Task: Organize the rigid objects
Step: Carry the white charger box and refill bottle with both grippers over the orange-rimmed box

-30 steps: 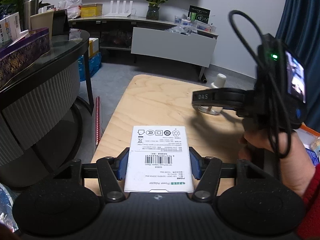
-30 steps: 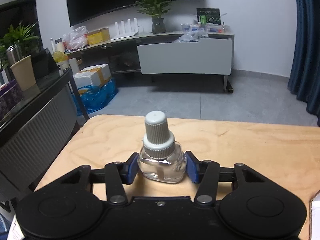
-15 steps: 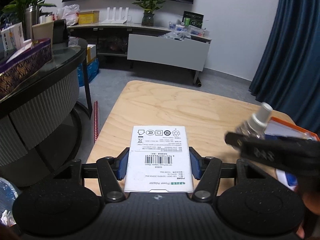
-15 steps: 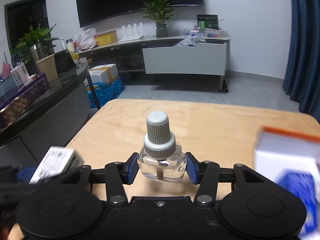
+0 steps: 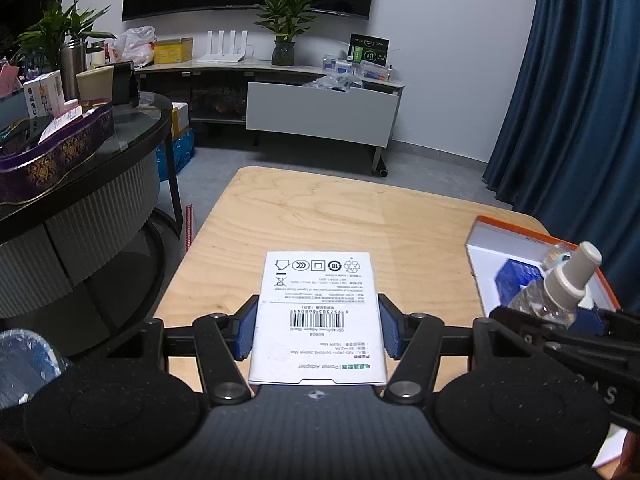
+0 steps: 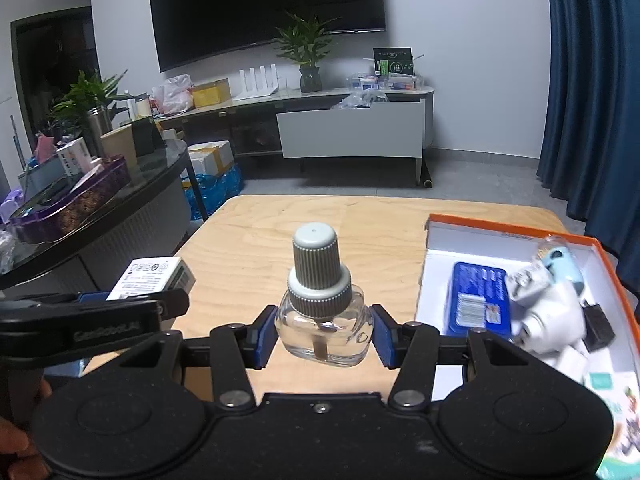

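Plainly mid-carry, both loads clear of the table (image 5: 304, 216). Left gripper (image 5: 318, 330) pinching the white box (image 5: 320, 312) flat across its narrow width, label up, pads (image 5: 243, 332) on both long edges so it cannot tip. Right gripper (image 6: 323, 336) clamped on the glass bottle (image 6: 322, 320) at its wide base, cap up, probably to keep it upright. Headed, by the look of it, for the orange-rimmed tray (image 6: 500, 224) at right, already holding a blue tin (image 6: 480, 304) and white plugs (image 6: 552, 320). Little bare floor left inside, so placing needs care.
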A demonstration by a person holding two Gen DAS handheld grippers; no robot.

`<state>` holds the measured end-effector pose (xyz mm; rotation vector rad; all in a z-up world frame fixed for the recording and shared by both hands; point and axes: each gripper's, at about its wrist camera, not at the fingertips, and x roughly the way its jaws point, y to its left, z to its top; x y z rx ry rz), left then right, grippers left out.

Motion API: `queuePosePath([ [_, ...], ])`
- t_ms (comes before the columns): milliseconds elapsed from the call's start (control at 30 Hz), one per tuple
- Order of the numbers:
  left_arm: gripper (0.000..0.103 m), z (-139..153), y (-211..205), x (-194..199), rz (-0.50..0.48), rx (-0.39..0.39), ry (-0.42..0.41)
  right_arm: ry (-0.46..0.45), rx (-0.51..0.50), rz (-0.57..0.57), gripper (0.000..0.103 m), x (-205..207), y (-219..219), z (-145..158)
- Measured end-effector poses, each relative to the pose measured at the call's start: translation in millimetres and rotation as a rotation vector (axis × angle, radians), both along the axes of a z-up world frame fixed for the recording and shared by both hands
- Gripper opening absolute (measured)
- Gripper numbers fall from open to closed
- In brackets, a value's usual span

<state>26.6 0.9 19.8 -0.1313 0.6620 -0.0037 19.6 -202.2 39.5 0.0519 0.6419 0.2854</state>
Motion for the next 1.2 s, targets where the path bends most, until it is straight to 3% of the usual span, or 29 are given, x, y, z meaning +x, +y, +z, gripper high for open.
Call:
queuePosePath([
  [533, 0.060, 7.4, -30.8, -32.5, -0.035, 0.012, -0.028, -0.031, 0.013, -0.043, 0.060, -56.3, -39.4, 6.9],
  [1200, 0.060, 14.6, -48.7, -51.8, -0.079, 0.021, -0.056, -0.073, 0.028, -0.075, 0.060, -76.9, -57.0, 18.8],
])
